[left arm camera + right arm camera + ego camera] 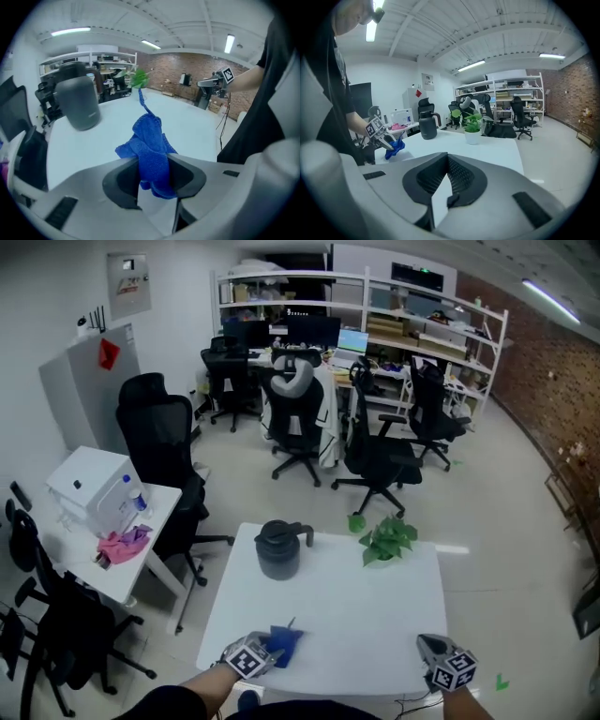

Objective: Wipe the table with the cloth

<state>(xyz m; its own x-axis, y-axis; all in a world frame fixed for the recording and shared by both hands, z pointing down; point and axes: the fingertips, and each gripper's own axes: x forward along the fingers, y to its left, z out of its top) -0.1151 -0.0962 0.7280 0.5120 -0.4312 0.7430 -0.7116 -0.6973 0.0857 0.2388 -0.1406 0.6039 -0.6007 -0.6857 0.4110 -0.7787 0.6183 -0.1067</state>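
A crumpled blue cloth (149, 145) is pinched between the jaws of my left gripper (152, 161), which is shut on it. In the head view that gripper (253, 658) is at the white table's (375, 624) front left edge, with the cloth (284, 643) bunched just ahead of it. From the right gripper view the cloth (395, 148) hangs low at the tabletop; whether it touches I cannot tell. My right gripper (446, 664) is at the table's front right corner, its jaws (447, 157) shut with nothing between them.
A dark grey jug (279, 549) stands at the table's far left and a small potted plant (386, 540) at the far right. Black office chairs (380, 456) and shelving stand beyond. A side desk (141, 549) with a pink rag is on the left.
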